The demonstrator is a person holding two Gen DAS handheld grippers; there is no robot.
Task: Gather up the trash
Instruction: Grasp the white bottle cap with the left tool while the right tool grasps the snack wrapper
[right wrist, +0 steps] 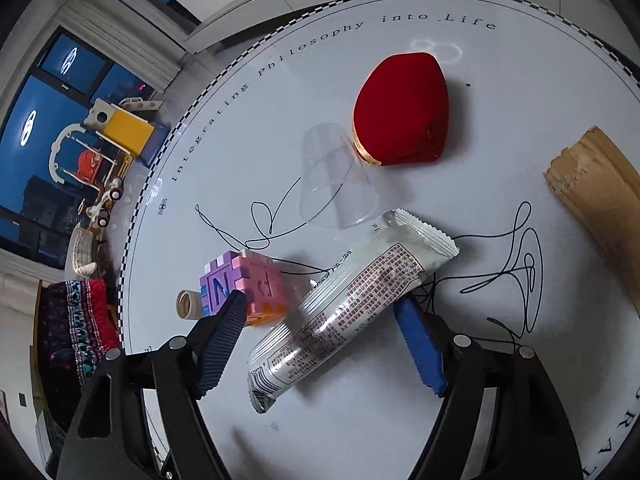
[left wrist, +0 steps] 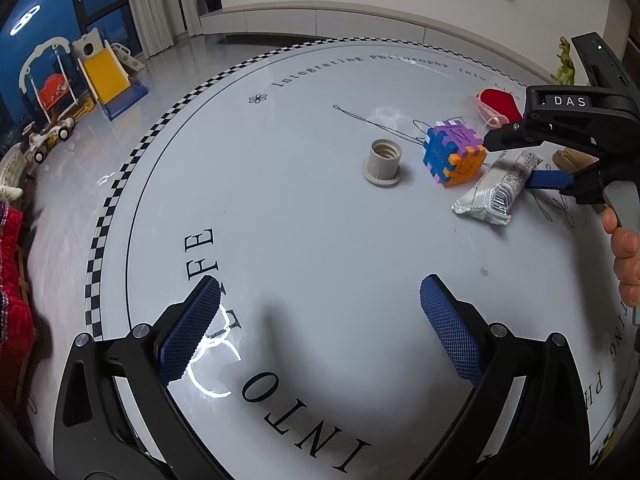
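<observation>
A silver snack wrapper (right wrist: 352,300) lies slanted on the round white table (right wrist: 520,80). My right gripper (right wrist: 320,300) straddles its middle and is open. The right pad sits against the wrapper's edge, while the left pad stands clear of it, close to a foam puzzle cube (right wrist: 240,284). The left wrist view shows that gripper (left wrist: 512,160) reaching in from the right over the wrapper (left wrist: 496,188). Nearer the table's front, my left gripper (left wrist: 320,284) hangs open over bare tabletop with nothing between its fingers.
A clear plastic cup (right wrist: 336,184) lies on its side against a red velvet box (right wrist: 404,112). A torn cardboard piece (right wrist: 596,200) is at the right. Black thread (right wrist: 520,264) loops across the table. A grey lamp socket (left wrist: 382,160) stands left of the cube (left wrist: 454,154). A hand (left wrist: 626,256) holds the right gripper.
</observation>
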